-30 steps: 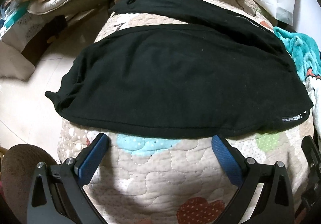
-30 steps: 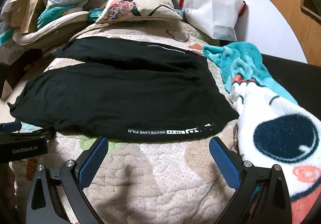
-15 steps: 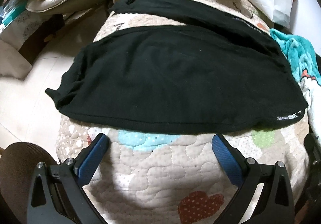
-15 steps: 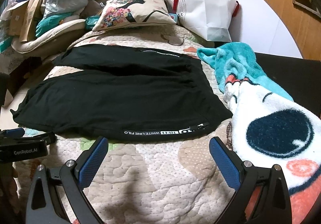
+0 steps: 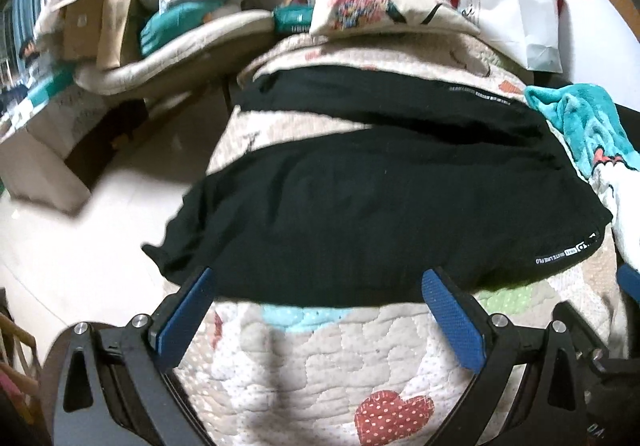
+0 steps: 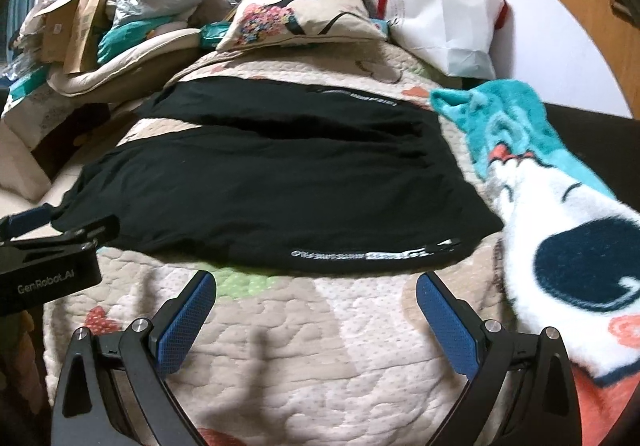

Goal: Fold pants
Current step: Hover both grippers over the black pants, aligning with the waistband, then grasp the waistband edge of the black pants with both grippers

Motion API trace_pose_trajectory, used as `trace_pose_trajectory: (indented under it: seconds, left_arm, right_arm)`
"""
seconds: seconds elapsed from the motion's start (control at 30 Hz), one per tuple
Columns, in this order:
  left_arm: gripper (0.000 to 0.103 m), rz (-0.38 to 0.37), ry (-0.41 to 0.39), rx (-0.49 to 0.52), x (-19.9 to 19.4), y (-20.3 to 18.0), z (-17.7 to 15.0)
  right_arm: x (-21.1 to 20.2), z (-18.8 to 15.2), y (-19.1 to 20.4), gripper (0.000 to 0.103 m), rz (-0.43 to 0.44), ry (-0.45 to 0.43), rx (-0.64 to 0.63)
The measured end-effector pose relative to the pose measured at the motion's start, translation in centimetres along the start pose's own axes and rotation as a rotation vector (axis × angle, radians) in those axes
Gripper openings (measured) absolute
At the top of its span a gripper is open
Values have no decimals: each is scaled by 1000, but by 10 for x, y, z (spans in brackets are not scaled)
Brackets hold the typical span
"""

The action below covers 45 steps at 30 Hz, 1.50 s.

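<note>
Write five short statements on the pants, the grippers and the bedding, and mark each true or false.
1. The black pants lie spread on the quilt. True.
2. The left hand-held gripper is clamped on the pants. False: it is open, holding nothing.
3. The right hand-held gripper is open. True.
4. A teal and white blanket lies to the pants' right. True.
5. The floral pillow rests on the pants. False: it sits beyond them.

left gripper [image 5: 316, 286] spread wide | black pants [image 5: 380, 214] flat on quilt [image 5: 320, 366]
</note>
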<state>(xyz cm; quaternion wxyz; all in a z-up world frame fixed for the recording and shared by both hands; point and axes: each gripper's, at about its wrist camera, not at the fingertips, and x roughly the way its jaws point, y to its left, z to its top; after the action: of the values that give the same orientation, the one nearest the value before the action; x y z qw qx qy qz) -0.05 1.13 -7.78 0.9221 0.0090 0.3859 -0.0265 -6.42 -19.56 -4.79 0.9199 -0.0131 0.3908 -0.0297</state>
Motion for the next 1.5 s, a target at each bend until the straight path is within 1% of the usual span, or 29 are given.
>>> trace_pose_trajectory:
  seconds: [0.1, 0.23, 0.33, 0.5, 0.67, 0.77, 0.87, 0.93, 1.0, 1.1, 1.2, 1.27, 1.37, 1.5]
  left_arm:
    - [103, 11, -36, 10, -6, -1, 3]
    - [103, 15, -60, 11, -11, -1, 4]
    - [103, 12, -64, 1, -13, 0, 5]
    - [103, 8, -63, -23, -17, 6, 8]
    - [103, 17, -68, -84, -27, 23, 28]
    - [103, 16, -81, -73, -33, 30, 43]
    - [103, 8, -87, -28, -32, 37, 61]
    - [103, 15, -75, 9, -24, 41, 74]
    - [103, 19, -73, 28, -17, 45, 84]
    - [103, 17, -44, 49, 3, 52, 103]
    - [103, -18, 12, 62, 32, 61, 129]
    - [103, -28, 26, 62, 48, 66, 145]
    - [103, -10, 26, 72, 73, 70, 170]
    - [103, 27, 22, 80, 100, 70, 191]
  right_arm:
    - [3, -1, 5, 102, 13, 24, -13]
    - [-1, 4, 10, 102, -4, 4, -46]
    - [-6, 13, 17, 102, -8, -18, -90]
    - [-13, 38, 25, 102, 32, -39, -121]
    - [-13, 76, 15, 102, 116, -21, -73]
    - [-6, 101, -3, 102, 166, 2, -10]
    - [9, 124, -22, 102, 178, 25, 37]
    - [21, 137, -33, 102, 172, 43, 57]
    - [36, 151, -45, 102, 163, 64, 72]
    - [57, 172, -57, 102, 158, 97, 71]
    - [82, 196, -68, 102, 159, 119, 37]
    - [97, 209, -75, 102, 138, 110, 14]
    - [122, 226, -87, 102, 108, 111, 4]
    - [154, 241, -102, 102, 89, 122, 28]
